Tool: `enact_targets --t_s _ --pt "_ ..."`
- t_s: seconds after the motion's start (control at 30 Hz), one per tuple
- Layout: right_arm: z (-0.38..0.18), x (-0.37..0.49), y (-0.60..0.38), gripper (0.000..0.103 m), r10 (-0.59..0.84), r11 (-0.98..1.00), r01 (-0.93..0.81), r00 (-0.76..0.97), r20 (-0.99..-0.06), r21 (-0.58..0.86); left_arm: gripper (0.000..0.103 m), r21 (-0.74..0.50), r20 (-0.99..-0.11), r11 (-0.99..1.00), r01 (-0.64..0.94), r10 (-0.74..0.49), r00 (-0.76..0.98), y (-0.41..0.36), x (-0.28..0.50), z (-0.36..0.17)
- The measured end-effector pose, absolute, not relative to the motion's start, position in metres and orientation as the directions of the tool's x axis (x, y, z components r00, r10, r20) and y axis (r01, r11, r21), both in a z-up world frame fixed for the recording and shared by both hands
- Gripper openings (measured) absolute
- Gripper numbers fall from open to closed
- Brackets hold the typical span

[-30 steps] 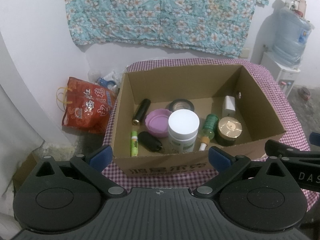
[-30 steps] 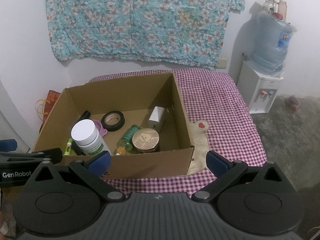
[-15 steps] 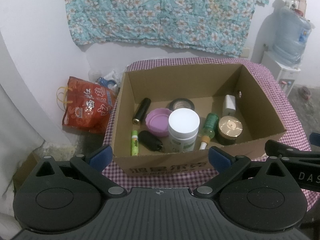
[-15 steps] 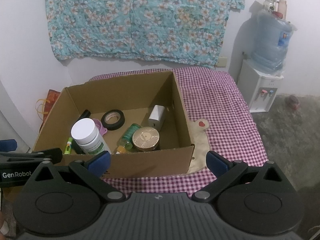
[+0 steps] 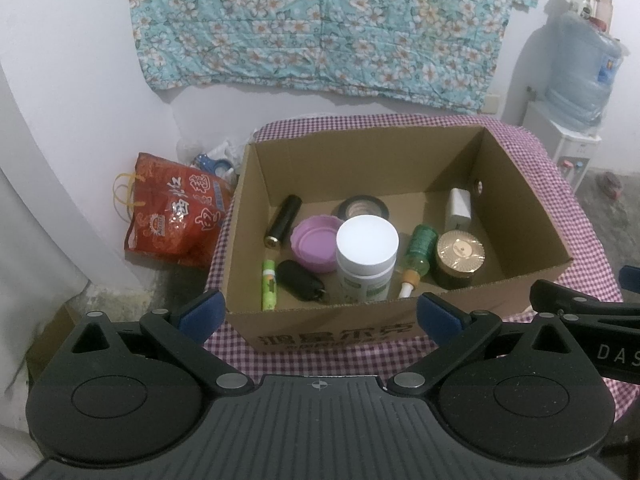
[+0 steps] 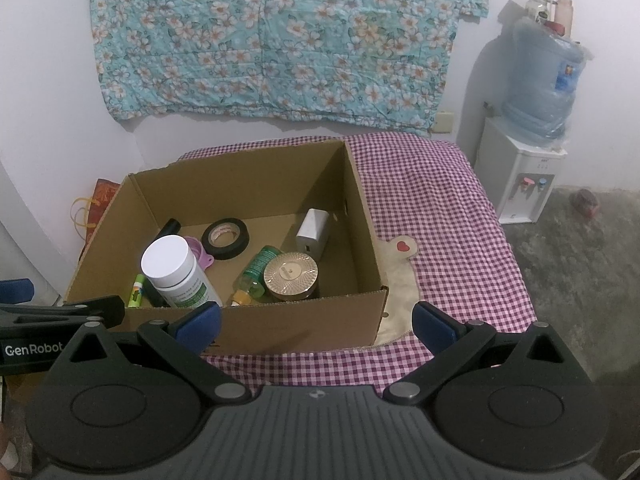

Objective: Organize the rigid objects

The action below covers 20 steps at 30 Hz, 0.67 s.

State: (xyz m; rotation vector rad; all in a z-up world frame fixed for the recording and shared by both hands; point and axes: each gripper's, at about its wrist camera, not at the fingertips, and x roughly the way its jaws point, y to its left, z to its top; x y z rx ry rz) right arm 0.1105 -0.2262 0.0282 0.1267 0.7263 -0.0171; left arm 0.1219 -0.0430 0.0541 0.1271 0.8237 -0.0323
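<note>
Left hand-held gripper (image 5: 320, 312) spread wide, nothing held, hovering just short of cardboard box (image 5: 332, 330) near wall. Right hand-held gripper (image 6: 316, 320) likewise wide open & empty, near box's right front corner. Box on purple-checked surface (image 6: 448, 240), left half. Inside: white-lidded bottle (image 5: 367, 262) upright at front centre; purple lid (image 5: 316, 242) behind-left of it, touching; black tape roll (image 5: 363, 209) further back; black cylinder (image 5: 283, 220) & green stick (image 5: 269, 285) along left wall; black pouch (image 5: 300, 280) beside stick; green bottle (image 5: 416, 254) lying next to gold-lidded jar (image 5: 460, 254); white charger (image 5: 459, 210) at right rear.
</note>
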Motion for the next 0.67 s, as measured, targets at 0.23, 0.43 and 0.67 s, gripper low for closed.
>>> enact_targets --t_s 0.23,0.43,0.67 --pt "0.0279 0.111 -0.2266 0.103 0.029 0.992 0.059 0.748 -0.663 0.11 0.102 0.101 -0.733 0.992 0.077 0.022 0.68 -0.0426 0.1214 0.0544" --pt "0.028 0.1111 -0.2269 0.103 0.029 0.992 0.059 0.748 -0.663 0.11 0.102 0.102 -0.733 0.992 0.077 0.022 0.68 -0.0433 0.1214 0.0544" --pt "0.0282 0.1113 -0.2275 0.103 0.03 0.992 0.057 0.749 -0.662 0.11 0.102 0.102 -0.733 0.992 0.077 0.022 0.68 -0.0436 0.1215 0.0545"
